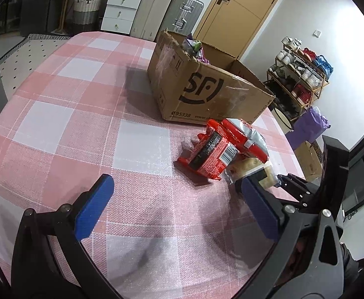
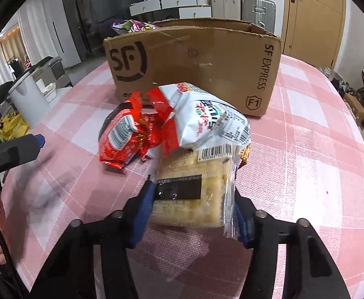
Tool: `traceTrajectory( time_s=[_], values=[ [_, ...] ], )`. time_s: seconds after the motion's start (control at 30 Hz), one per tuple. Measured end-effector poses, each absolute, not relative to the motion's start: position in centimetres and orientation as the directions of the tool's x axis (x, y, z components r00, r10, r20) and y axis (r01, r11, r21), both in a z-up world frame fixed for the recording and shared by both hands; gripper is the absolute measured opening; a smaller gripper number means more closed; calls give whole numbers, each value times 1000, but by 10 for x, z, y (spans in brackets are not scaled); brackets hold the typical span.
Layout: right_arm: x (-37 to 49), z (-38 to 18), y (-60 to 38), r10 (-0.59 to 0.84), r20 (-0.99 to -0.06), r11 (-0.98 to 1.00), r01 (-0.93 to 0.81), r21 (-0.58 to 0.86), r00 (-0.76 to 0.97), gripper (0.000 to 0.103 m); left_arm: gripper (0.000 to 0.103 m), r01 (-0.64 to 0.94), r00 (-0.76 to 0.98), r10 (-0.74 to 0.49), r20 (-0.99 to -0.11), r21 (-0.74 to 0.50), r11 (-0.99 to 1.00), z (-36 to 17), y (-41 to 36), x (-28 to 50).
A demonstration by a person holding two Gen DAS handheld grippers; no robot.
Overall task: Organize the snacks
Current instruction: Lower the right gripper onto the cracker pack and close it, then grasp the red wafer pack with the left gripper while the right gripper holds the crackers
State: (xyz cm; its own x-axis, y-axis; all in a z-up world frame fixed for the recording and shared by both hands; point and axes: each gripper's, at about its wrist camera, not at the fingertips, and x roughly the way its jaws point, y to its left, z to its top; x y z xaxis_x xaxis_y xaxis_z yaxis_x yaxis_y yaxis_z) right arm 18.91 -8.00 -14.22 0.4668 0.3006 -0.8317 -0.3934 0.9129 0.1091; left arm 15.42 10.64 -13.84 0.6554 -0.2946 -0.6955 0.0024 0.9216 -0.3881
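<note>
Right gripper (image 2: 191, 214) angled steeply down at the table (image 2: 306, 174), blue pads clamped on either side of a flat, clear-wrapped cracker pack (image 2: 194, 194), pale, ridged, with a black label. Just beyond its tip: a puffy white crinkled snack bag (image 2: 211, 119) resting on the pack's far end, a glossy red packet (image 2: 122, 139) to its left. Cardboard box (image 2: 194, 62) stands behind them, matte, edges torn. Left gripper (image 1: 177, 199) tilted down, jaws spread wide, nothing between; pile lies ahead-right.
</note>
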Motion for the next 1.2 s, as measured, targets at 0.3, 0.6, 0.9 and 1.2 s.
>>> traceTrajectory(
  time_s=[0.3, 0.6, 0.9, 1.2],
  values=[
    [186, -134, -94, 376, -805, 902, -381, 203, 460, 38, 102, -3, 657, -287, -697, -383, 924, -135, 109, 148],
    [191, -131, -114, 498, -763, 858, -361, 366, 411, 22, 102, 7, 656, -289, -697, -377, 926, -133, 104, 147],
    [185, -130, -124, 561, -720, 825, -346, 446, 409, 15, 102, 14, 650, -285, -704, -364, 931, -132, 99, 146],
    [176, -123, -145, 586, -687, 810, -312, 497, 430, 15, 102, 35, 628, -273, -729, -324, 945, -136, 85, 154]
  ],
)
